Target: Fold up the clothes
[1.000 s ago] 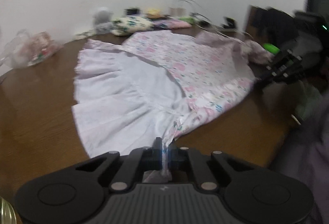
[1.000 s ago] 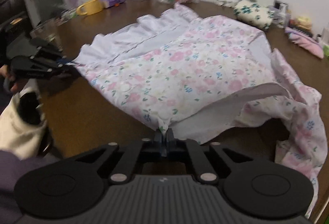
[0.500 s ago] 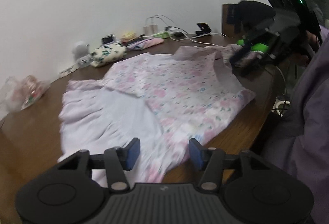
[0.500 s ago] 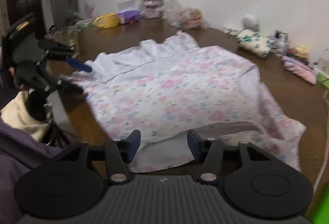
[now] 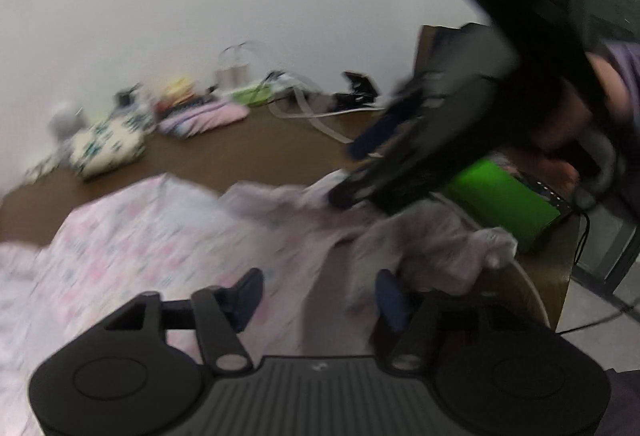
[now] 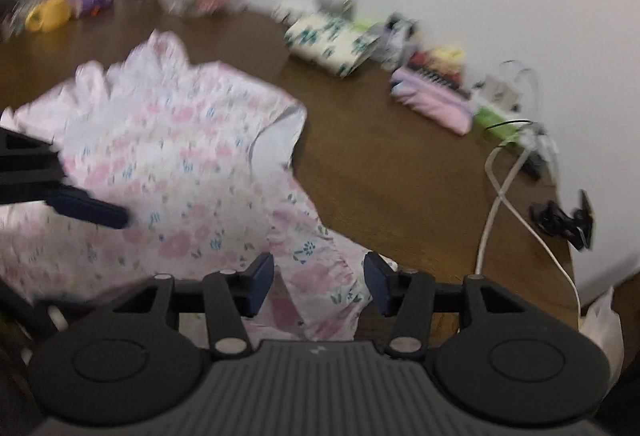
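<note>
Both views are pretty smeary right now, so take the fine detail with salt. The dress [image 6: 168, 164] is thin, soft cotton-looking stuff, white with small pink flowers and bits of blue, ruffled along the far hem. It lies spread on the brown wood-grain table [image 6: 400, 164], folded over itself so the plain pale lining shows at one edge. The end nearest me is bunched into a crumpled, wrinkly heap.

My left tongs [image 5: 320, 294] are opening, blue pads apart, with dress cloth under the gap but nothing pinched. My right tongs [image 6: 319, 284] sit about half wide and a floral flap of the dress lies between the pads without either one pressing on it. In the left view the right tongs [image 5: 360, 172] hang just over the crumpled heap, big and black, blocking a chunk of the table behind them.

Past the dress, along the white wall: a squarish pouch [image 6: 332, 46] with teal flowers, a flat pink case [image 6: 432, 104], a white cable [image 6: 500, 188] that loops across the table, and a small black clip [image 6: 564, 222] near the table edge. Beside the heap there's a bright green box [image 5: 504, 196]. Far side from the dress I can just make out a yellow mug [image 6: 50, 14], very blurred.
</note>
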Demonstrator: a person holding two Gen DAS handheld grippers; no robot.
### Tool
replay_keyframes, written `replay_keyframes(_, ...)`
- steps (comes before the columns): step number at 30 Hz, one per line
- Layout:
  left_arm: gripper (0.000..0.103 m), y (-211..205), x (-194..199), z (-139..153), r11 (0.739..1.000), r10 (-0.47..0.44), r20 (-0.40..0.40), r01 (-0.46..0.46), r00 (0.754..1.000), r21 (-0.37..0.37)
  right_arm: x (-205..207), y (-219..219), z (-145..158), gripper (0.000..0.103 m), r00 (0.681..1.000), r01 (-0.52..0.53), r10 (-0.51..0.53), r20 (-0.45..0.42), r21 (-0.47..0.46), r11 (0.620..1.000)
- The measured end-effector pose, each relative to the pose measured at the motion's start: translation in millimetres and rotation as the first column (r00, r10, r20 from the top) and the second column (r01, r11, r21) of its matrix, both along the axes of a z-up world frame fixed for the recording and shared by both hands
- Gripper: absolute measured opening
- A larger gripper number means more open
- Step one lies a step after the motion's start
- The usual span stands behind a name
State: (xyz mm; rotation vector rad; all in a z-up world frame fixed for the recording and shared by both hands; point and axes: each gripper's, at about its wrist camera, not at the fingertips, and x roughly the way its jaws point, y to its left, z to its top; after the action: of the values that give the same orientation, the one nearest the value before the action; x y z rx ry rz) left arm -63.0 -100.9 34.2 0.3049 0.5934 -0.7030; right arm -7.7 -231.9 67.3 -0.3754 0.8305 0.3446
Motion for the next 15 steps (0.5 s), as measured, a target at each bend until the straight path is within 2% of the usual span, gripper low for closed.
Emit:
replay_keyframes(1, 0.065, -6, 6, -4, 1.0, 0.004, -0.018, -0.004, 1.0, 0.003, 9, -1, -1, 0.051, 1.0, -0.011, 0.011, -0.025, 0.003, 1.0)
replay_keyframes(2, 0.055, -9, 12, -9, 1.0, 0.015, -0.051, -0.015, 0.999, 0.002, 17, -3, -4, 0.049, 0.999, -0.015, 0.016, -0.051, 0.012, 1.0)
replay_keyframes(3, 0.025, -11, 19, -13, 1.0, 0.027, -0.089, -0.027, 0.996, 0.0, 24, -5, -7, 0.041, 0.997, -0.017, 0.019, -0.079, 0.027, 0.999)
replay_keyframes(4, 0.008, -10, 23, -17, 0.999, 0.041, -0.115, -0.042, 0.993, -0.002, 30, -6, -11, 0.035, 0.995, -0.015, 0.02, -0.102, 0.043, 0.999)
replay_keyframes(5, 0.003, -8, 27, -20, 0.998, 0.056, -0.136, -0.057, 0.989, -0.004, 35, -8, -15, 0.023, 0.992, -0.01, 0.018, -0.122, 0.058, 0.998)
replay_keyframes(6, 0.003, -6, 31, -24, 0.997, 0.071, -0.158, -0.073, 0.985, -0.006, 38, -10, -20, 0.015, 0.99, -0.001, 0.011, -0.14, 0.072, 0.997)
replay_keyframes(9, 0.002, 0, 32, -26, 0.996, 0.084, -0.148, -0.083, 0.985, 0.01, 44, -9, -32, 0.01, 0.986, 0.013, 0.005, -0.165, 0.107, 0.994)
replay_keyframes(15, 0.002, 39, 30, -23, 0.988, 0.155, -0.131, -0.15, 0.979, 0.043, 52, 10, -34, 0.006, 0.987, -0.022, 0.043, -0.157, 0.133, 0.991)
